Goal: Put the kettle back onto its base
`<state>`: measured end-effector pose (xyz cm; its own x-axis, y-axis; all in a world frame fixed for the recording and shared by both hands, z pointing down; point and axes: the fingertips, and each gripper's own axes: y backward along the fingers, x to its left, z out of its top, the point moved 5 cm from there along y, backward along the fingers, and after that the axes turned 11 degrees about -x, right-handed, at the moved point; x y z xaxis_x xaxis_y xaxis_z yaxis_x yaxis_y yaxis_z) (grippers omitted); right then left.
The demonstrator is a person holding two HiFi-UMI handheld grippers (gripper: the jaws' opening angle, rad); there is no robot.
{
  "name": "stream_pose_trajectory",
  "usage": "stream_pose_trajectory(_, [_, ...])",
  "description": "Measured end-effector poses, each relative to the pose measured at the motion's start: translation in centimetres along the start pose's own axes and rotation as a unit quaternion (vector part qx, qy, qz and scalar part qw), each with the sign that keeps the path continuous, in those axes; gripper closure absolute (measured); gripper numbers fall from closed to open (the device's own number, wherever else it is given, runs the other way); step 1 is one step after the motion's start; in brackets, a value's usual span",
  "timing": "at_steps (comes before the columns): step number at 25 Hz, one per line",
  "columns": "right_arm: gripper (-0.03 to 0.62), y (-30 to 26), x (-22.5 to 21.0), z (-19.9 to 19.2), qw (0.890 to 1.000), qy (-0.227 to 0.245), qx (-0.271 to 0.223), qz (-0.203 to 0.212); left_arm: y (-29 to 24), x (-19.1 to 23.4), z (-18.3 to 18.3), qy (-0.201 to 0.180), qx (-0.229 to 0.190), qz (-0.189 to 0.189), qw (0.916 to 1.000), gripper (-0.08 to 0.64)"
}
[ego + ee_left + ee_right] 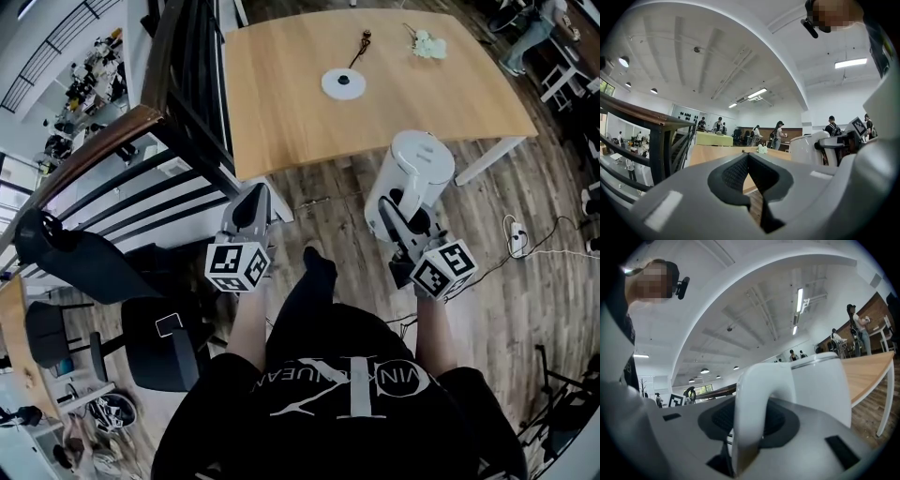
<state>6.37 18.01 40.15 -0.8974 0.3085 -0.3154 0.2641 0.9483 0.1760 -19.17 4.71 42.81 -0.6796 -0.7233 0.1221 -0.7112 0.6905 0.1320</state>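
In the head view, the right gripper [397, 217] holds the white kettle [417, 164] by its handle, upright over the plank floor [525, 309], just off the near edge of the wooden table [281, 112]. The round white base [343, 82] lies on the table's far middle, well apart from the kettle. A small white flower [429, 44] lies at the far right of the table. The left gripper [255, 199] hangs to the left of the kettle, beside a dark railing [141, 122].

In the left gripper view, the left gripper's [748, 160] dark pads are pressed together at their tips with nothing between them. The kettle [806, 149] shows at the right, with the table edge beyond.

In the right gripper view, the right gripper's [751, 420] jaws pinch the kettle's white handle [757, 394]. The kettle body stands just past it, and the table [869, 371] lies to the right.
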Motion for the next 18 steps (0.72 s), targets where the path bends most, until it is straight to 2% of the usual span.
stream_pose_trajectory(10, [0.463, -5.5, -3.5, 3.6, 0.999, 0.017, -0.012, 0.025, -8.6, 1.7, -0.5, 0.002, -0.008, -0.012, 0.9999, 0.548])
stream_pose_trajectory(18, [0.463, -10.3, -7.1, 5.4, 0.999, 0.017, -0.013, 0.038, -15.9, 3.0, -1.7, 0.011, 0.008, -0.028, 0.9995, 0.548])
